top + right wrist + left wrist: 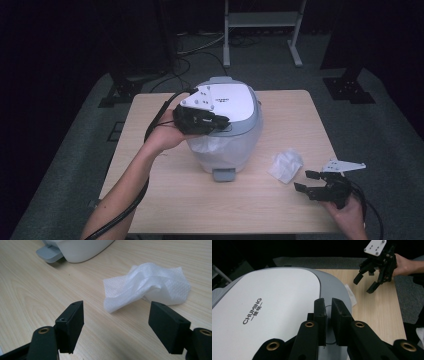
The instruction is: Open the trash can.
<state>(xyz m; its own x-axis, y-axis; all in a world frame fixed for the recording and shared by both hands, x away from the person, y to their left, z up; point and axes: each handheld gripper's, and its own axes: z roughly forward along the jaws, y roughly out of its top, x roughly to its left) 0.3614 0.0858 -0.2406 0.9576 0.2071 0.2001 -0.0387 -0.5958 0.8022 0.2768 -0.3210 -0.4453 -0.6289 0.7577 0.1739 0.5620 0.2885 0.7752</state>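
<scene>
White-lidded rice cooker (227, 125) at frame centre on wooden table (165, 200). Left gripper (212, 122) reaching in from left, jaws nearly closed over lid's front edge. Right gripper (306, 181) lower right, spread wide, near crumpled tissue (285, 165).

We see a light wooden table (165, 200) with a pale grain that runs along its length. Under it and around it lies a grey carpet (385, 130). At the far side, on the carpet, stands a white metal frame (260, 20) with two legs and a low shelf. Near its left leg some cables (200, 50) lie loose on the carpet. A black stand foot (348, 89) rests behind the right far corner of the table, and another black foot (120, 92) behind the left one. The background is dark.
</scene>
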